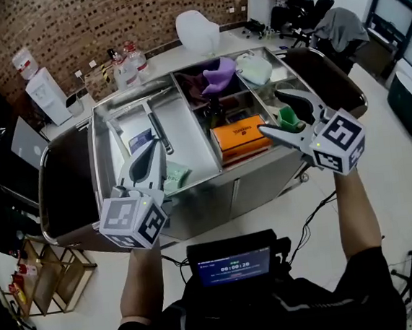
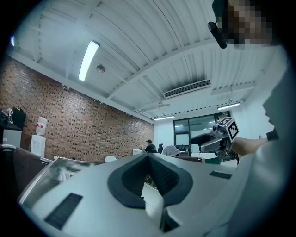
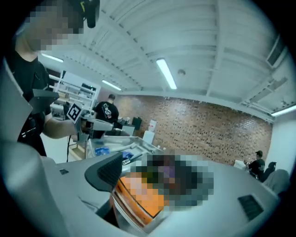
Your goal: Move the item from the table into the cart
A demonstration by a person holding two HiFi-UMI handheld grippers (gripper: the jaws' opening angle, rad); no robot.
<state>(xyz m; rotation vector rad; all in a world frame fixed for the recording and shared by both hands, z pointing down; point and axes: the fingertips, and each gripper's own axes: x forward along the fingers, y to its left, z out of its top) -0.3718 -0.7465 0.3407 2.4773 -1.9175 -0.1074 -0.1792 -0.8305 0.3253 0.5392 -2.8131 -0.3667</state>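
Head view: right gripper (image 1: 270, 111) hangs over the right side of the cart (image 1: 216, 196), jaws well apart, about mid-wide, pads on nothing. green item (image 1: 288, 116) shows in the gap between the two jaws, but it looks to lie lower, in the cart's right-hand compartment, so it is not gripped. Can't tell if it leans on the compartment wall

Right gripper view agrees: the one pad (image 3: 108, 171) that shows stands clear, and the other side sits under a mosaic patch. orange box (image 3: 138, 201) shows beyond the gap, apart from the pad, nothing clamped

Left gripper (image 1: 153, 155): left gripper view has the two dark pads meeting at the tips with nothing between them. It is held about level over the cart's left compartment, just beside a green packet (image 1: 174, 177) and near a blue packet (image 1: 140, 139), touching neither as far as I can see

Cart contents, head view:
- the orange box lies flat in the middle compartment, near the front wall
- purple item (image 1: 219, 74) and pale green item (image 1: 256, 67) are in the rear compartments

table (image 1: 174, 55) stands behind the cart, with bottles (image 1: 127, 65) upright on it. The two grippers are well apart, one on each side of the orange box
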